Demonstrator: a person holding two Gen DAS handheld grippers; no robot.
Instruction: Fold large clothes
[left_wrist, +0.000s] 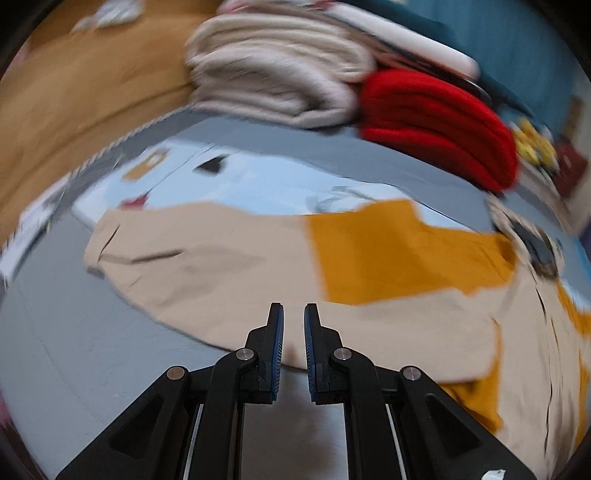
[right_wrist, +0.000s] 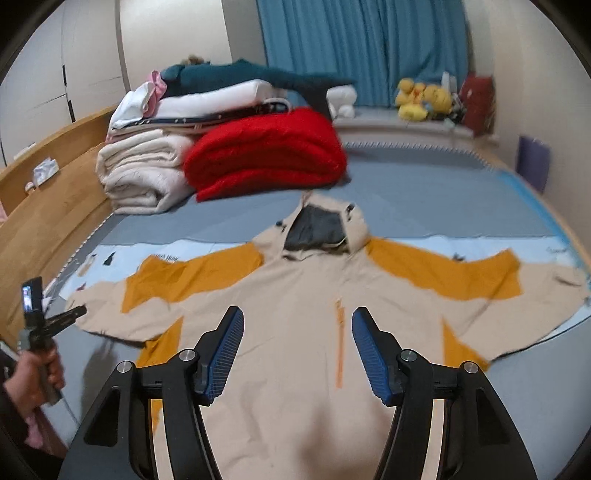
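While the beige-and-mustard jacket (right_wrist: 295, 288) lay spread flat on the bed (right_wrist: 424, 199), hood toward the red blanket (right_wrist: 266, 151), the right gripper (right_wrist: 297, 354) hung above its front, fingers released and empty; the left gripper (left_wrist: 293, 343), beside its sleeve, was clenched on nothing.

A beige-and-mustard hooded jacket (right_wrist: 295, 295) lies spread flat on the grey-sheeted bed (right_wrist: 424, 192) before me, folded red blanket (right_wrist: 266, 151) behind it, wooden headboard (right_wrist: 48, 206) left.
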